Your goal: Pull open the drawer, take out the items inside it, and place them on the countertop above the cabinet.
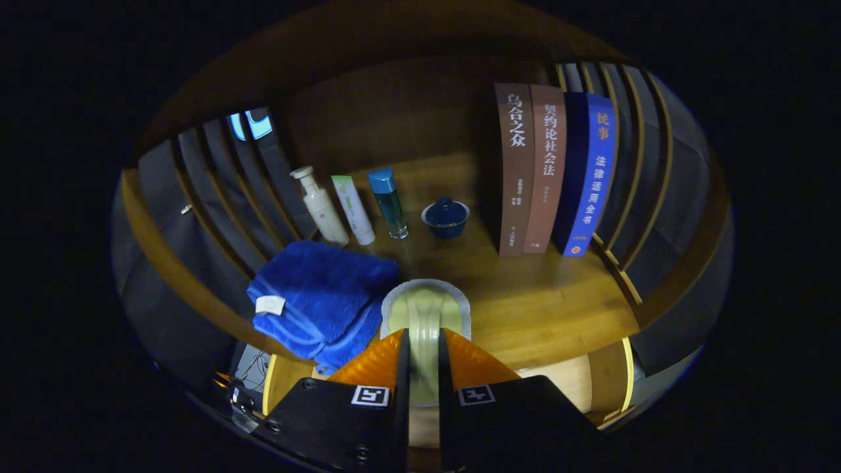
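The countertop is viewed from just above its front edge, close in, along the gripper fingers; the view is faced toward the books at the countertop's back.

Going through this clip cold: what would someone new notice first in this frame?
First, the gripper, its fingers shut on a pale green flat item held over the countertop. Just left of the fingers lies a folded blue towel. Beyond them stand three bottles in a row, a small dark blue lidded cup, and upright books to the right.
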`<state>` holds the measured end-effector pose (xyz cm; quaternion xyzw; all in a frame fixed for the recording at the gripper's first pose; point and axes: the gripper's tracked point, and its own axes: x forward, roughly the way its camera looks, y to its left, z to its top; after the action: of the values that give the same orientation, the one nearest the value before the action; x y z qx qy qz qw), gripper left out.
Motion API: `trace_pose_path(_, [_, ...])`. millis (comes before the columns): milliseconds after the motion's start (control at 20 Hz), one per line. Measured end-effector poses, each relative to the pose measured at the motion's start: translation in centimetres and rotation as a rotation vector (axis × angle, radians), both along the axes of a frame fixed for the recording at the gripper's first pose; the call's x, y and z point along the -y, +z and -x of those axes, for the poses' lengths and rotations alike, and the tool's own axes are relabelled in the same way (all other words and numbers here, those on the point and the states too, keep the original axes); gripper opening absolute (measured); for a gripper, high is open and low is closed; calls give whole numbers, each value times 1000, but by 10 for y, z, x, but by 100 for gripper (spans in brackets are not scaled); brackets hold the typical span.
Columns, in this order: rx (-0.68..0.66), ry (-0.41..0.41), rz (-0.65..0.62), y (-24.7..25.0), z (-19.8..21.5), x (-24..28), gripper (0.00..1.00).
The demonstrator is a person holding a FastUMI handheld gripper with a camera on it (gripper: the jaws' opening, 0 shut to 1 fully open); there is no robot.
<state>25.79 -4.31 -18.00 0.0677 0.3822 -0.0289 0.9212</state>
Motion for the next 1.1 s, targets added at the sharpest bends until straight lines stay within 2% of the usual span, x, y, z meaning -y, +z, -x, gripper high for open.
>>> trace_pose_path(200, [-57,2,31,-23,-32,7,23])
trace_pose_path(400, [-84,-7,37,-36,-43,13,23])
trace_pose_path(500, [-66,-1,33,-35,-49,11,32])
trace_pose_path(700, [-57,0,38,-35,-47,11,96])
trace_pose_path(800, [-32,-3,50,-28,-41,12,100])
trace_pose_path(1100, [132,8,74,9,3,-1,99])
